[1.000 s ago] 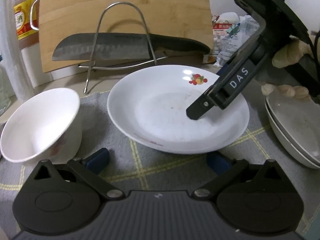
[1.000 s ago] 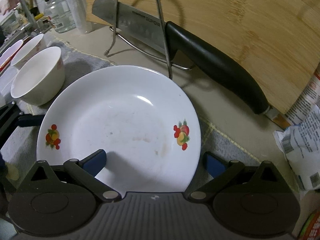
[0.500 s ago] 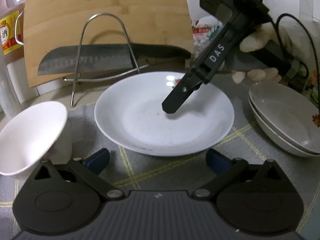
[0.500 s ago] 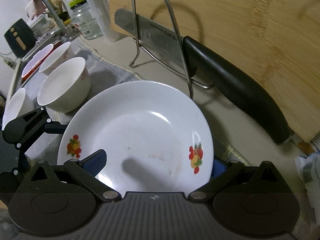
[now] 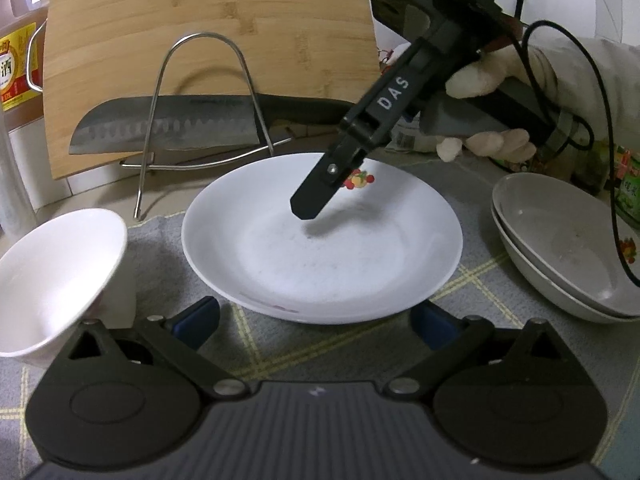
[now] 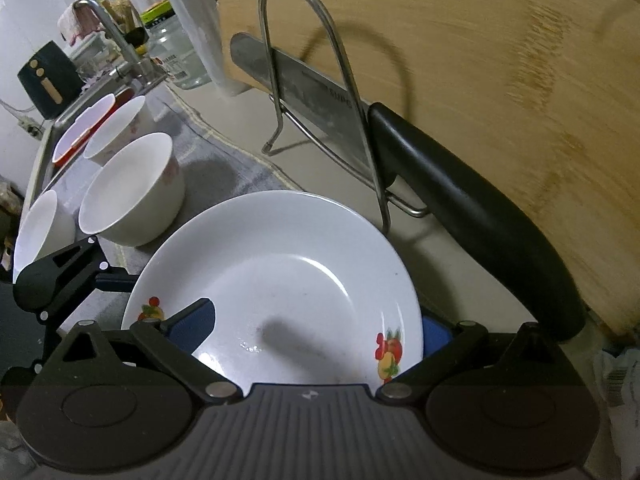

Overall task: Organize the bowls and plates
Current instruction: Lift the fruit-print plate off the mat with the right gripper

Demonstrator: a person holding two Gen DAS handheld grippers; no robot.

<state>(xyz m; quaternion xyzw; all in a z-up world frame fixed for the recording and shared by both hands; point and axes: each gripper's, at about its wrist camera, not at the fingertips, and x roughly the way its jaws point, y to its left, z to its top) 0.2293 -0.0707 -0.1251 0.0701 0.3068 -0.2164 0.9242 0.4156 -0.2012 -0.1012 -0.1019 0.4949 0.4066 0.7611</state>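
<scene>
A white plate (image 5: 320, 264) with fruit decals lies on the grey checked cloth (image 5: 360, 344), also seen as the plate (image 6: 280, 272) in the right wrist view. My left gripper (image 5: 314, 322) sits low at the plate's near rim. Its jaws are closing, still wide, and nothing is pressed between the blue pads (image 5: 196, 320). My right gripper (image 6: 312, 328) is open and tilts down over the plate. One pad (image 6: 192, 320) hangs over the plate's inside, the other lies outside the rim. Its black finger (image 5: 316, 200) hovers above the plate's middle.
A white bowl (image 5: 52, 280) stands left of the plate, with more bowls (image 6: 116, 132) towards the sink. Two stacked plates (image 5: 560, 248) lie at the right. Behind are a wire rack (image 5: 200, 120) holding a knife (image 5: 168, 128) and a bamboo board (image 5: 208, 40).
The right gripper's finger has drifted left across the plate, from its right part to its middle. The right view now takes in more bowls and the sink. The plate has not moved.
</scene>
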